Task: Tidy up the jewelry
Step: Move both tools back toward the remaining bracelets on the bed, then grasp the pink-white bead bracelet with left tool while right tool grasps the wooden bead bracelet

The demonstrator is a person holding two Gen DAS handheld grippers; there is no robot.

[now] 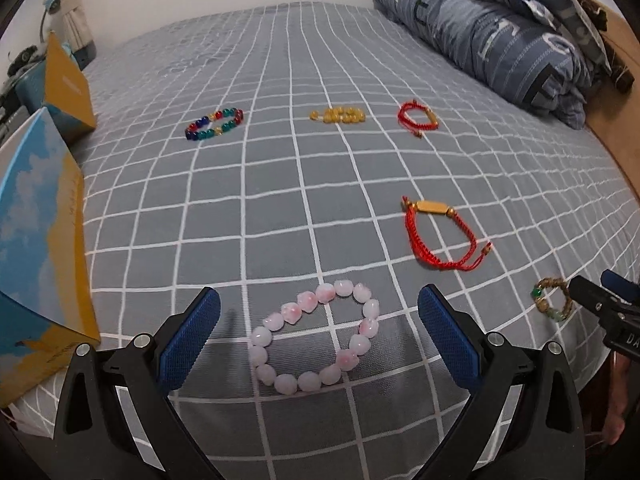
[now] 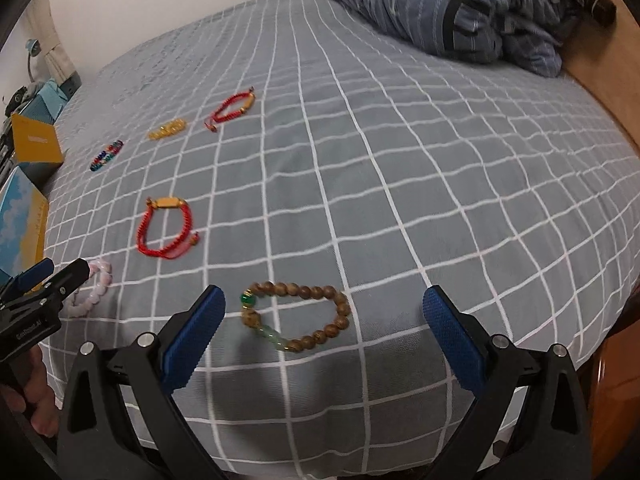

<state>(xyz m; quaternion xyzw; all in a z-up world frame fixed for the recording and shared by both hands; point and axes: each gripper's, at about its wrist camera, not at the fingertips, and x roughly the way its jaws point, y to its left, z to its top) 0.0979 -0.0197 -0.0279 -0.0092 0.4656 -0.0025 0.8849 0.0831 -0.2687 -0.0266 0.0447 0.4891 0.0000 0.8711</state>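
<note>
Right now we hold both tools spread wide and empty over the bed (image 1: pixel 280 208): the left tool (image 1: pixel 319 320) brackets the pink bead bracelet (image 1: pixel 316 338), the right tool (image 2: pixel 324 320) the wooden bead bracelet (image 2: pixel 298 316). Round beads on soft sheet could roll or sink as the tips close (we judge a slip likely), and 1 pinched bead may let the loop swing and drop near the bed's edge.

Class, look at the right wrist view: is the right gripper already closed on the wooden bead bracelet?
No. The right gripper stands wide open, and the wooden bead bracelet lies untouched on the bedsheet between its fingers.
</note>
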